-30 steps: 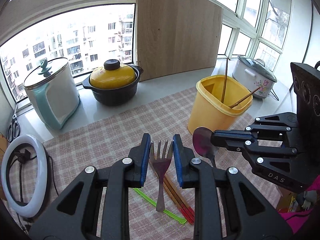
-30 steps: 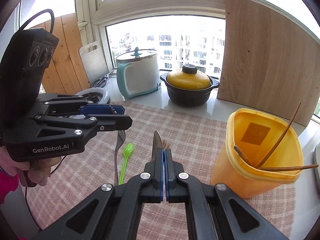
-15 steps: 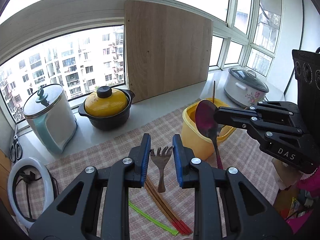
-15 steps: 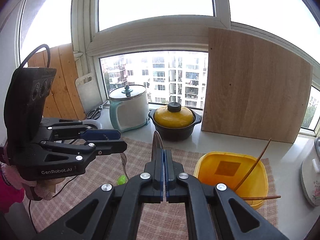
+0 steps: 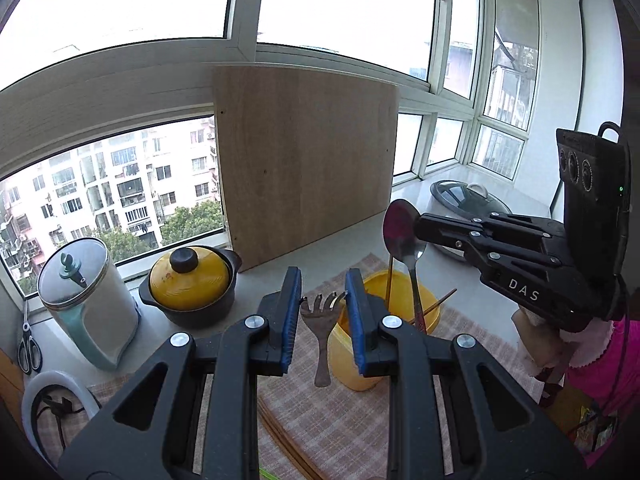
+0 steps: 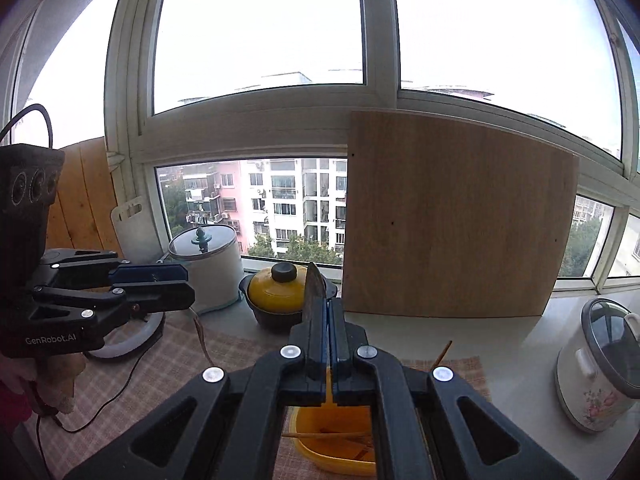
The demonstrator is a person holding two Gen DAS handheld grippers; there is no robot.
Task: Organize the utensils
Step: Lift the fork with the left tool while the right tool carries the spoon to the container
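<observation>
My left gripper [image 5: 323, 292] is shut on a metal fork [image 5: 322, 320], tines up and handle hanging down above the checked mat. From the right wrist view the left gripper [image 6: 189, 292] shows side-on, the fork [image 6: 200, 336] dangling under it. My right gripper [image 6: 329, 304] is shut on a metal spoon [image 6: 314, 292], seen edge-on. In the left wrist view the right gripper [image 5: 420, 227] holds the spoon [image 5: 400, 228] bowl up, its handle reaching down over the yellow container [image 5: 342, 364]. The yellow container [image 6: 332, 460] lies directly below the right gripper and holds chopsticks [image 6: 328, 435].
Loose chopsticks [image 5: 288, 444] lie on the mat below. On the sill stand a yellow-lidded pot [image 5: 192, 280], a white lidded pot [image 5: 84, 304], a wooden board [image 5: 308, 160] and a rice cooker [image 6: 600, 364]. Scissors [image 5: 28, 348] and a ring light [image 5: 52, 396] sit at left.
Both grippers have risen, carrying the fork and the spoon up from the mat. The spoon has moved over the yellow container, and the right gripper now stands above its opening.
</observation>
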